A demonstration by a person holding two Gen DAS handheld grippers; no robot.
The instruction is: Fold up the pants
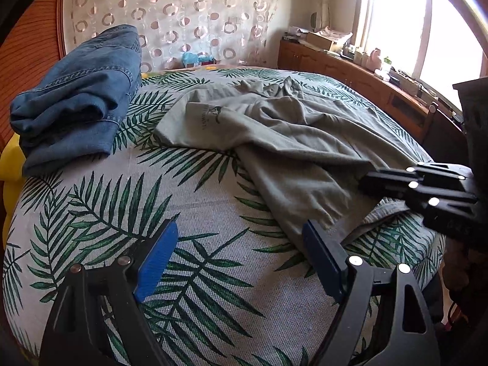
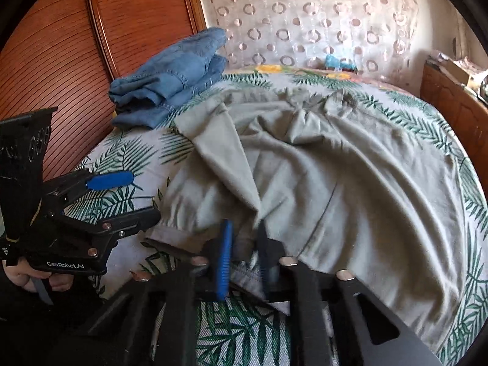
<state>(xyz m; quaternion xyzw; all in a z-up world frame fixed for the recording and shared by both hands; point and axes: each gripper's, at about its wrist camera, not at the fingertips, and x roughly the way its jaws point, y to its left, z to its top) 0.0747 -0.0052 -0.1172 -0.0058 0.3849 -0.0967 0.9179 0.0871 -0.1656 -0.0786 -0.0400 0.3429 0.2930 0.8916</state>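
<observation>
Leaf-printed bedding covers the bed, with a patterned curtain behind it and folded blue jeans at the far left corner. Nearer than the jeans and to their right, the grey pants lie rumpled, waistband far, one leg thrown across the other. The right gripper has its jaws pinched on the hem at the pants' near edge. The left gripper stands wide open and empty over bare bedding, its right pad just beside the other cuff. To fold cleanly, I judge the left should seize that cuff next, then both should pull the legs taut and flat before carrying them toward the waistband.
</observation>
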